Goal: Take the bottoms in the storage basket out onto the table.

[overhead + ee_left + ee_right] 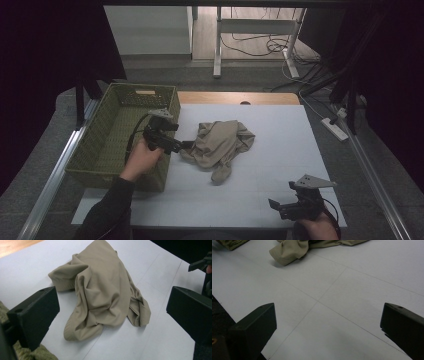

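The left claw (186, 145) hangs with its jaws spread wide and nothing between them, its tips just beside the near edge of a crumpled beige cloth (220, 145). In the left gripper view the cloth (105, 292) lies straight ahead of that claw, framed between the two black jaws, with a little bare surface between them and the closest fold. Its long axis runs away from the claw and somewhat across, from a rolled end close to the jaws toward a broader heap farther off. I judge that the coming move is a short forward reach and a closing on that near fold.

The right claw (287, 207) is released too, jaws wide apart, hovering low over bare surface. The cloth (294, 248) lies well ahead of it and to its left, so the left hand is clearly the nearer one.

Behind and beside the left claw stands an olive woven basket (95, 150), which looks empty; the cloth may be meant for it.

The surface (280, 165) is a pale grey sheet marked with faint straight lines, laid on a wooden top. The room beyond is dim, with dark curtains at both sides, grey flooring, white desk legs and loose cables.
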The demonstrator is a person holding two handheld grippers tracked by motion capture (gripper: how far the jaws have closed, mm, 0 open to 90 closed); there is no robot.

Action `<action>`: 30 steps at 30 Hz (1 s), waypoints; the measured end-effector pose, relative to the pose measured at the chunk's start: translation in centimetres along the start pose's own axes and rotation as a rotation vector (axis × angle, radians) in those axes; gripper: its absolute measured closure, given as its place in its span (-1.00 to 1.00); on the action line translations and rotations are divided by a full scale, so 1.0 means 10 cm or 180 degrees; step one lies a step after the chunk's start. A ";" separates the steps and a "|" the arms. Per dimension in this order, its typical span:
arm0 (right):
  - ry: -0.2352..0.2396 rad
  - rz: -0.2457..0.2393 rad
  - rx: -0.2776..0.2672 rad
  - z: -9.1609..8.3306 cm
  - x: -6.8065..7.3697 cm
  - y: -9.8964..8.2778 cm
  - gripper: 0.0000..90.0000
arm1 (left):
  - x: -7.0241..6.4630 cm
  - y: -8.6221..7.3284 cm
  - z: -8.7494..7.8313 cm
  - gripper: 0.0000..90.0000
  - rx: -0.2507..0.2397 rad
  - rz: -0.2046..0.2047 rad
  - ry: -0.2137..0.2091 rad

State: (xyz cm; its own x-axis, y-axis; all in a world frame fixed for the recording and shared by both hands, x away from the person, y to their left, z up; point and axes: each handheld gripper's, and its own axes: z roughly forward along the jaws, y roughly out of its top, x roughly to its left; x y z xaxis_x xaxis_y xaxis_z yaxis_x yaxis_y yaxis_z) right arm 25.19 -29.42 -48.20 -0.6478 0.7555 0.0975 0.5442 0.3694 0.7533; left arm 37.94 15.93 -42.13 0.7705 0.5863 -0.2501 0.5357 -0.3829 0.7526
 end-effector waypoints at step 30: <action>0.0014 -0.0003 -0.0018 -0.01 0.00 0.00 -0.98 | -0.06 -0.22 -0.26 -1.00 -0.0057 -0.0062 0.0122</action>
State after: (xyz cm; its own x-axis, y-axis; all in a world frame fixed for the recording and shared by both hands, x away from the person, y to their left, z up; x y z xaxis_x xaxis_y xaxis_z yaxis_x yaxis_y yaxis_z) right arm 25.15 -29.45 -48.18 -0.6506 0.7528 0.0997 0.5406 0.3669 0.7571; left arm 35.42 18.29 -42.07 0.7459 0.6206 -0.2417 0.5441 -0.3585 0.7586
